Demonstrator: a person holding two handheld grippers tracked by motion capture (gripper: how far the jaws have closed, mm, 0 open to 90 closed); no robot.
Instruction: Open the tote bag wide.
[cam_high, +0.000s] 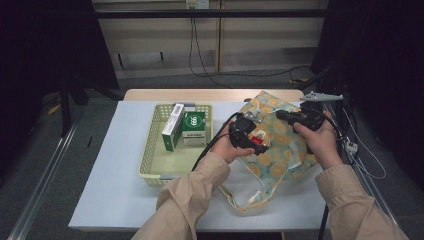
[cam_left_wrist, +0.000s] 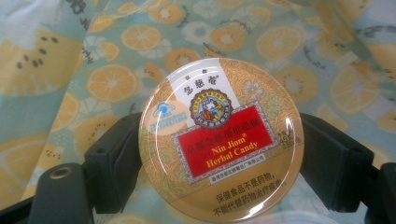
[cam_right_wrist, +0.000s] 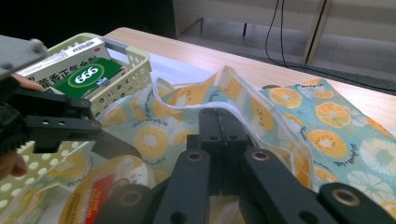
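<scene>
High view: left claw (cam_high: 256, 141) over the bag (cam_high: 280, 145), pinching a round candy tin (cam_high: 259, 137) by its rim. Right claw (cam_high: 283, 115) at the bag's far edge, pressed together on the rim of the fabric. Bag lies on the right half of the desk (cam_high: 115, 190), strap (cam_high: 245, 200) trailing toward the near edge. Basket (cam_high: 150, 160) sits left of the bag, just beside it; two boxes inside at its far end, a white-green one (cam_high: 173, 126) tilted on edge, a green one (cam_high: 194, 128) flat next to it.

Left gripper view: tin (cam_left_wrist: 221, 139) gripped between the two black jaws, one on each side of the rim, lid facing the camera, red label reading "Nin Jiom Herbal Candy". Orange-print bag fabric (cam_left_wrist: 116, 60) right behind it; cannot tell whether tin touches the fabric.

Right gripper view: jaws closed together on the bag's white-trimmed edge (cam_right_wrist: 224, 109), lifting it so the mouth gapes. Left claw (cam_right_wrist: 100, 140) comes in from the left with the tin (cam_right_wrist: 100, 191) at the bag opening, low in the frame, partly cut off. Basket (cam_right_wrist: 128, 77) and green box (cam_right_wrist: 88, 74) behind it.
</scene>
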